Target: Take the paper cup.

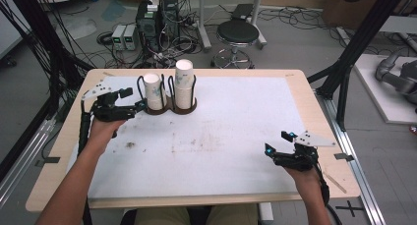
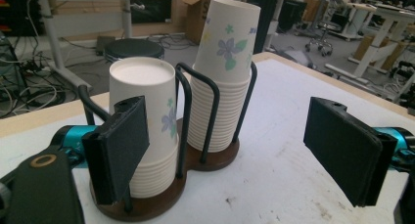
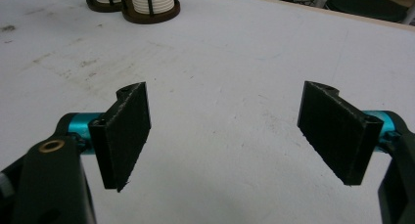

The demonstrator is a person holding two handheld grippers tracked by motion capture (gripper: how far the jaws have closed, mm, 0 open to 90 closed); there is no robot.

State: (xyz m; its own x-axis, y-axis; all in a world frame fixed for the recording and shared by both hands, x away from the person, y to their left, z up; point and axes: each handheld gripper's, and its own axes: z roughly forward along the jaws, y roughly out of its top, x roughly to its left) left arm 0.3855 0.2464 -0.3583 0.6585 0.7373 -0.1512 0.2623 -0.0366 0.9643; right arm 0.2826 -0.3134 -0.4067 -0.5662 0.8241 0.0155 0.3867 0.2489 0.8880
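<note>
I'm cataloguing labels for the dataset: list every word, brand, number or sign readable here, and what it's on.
No text can be read.
Taller cup stack: a printed flower pattern, no words.
Shorter cup stack: the same flowers, no words.
Cardboard box on the floor: a dark mark cut off by the edge, unreadable.
</note>
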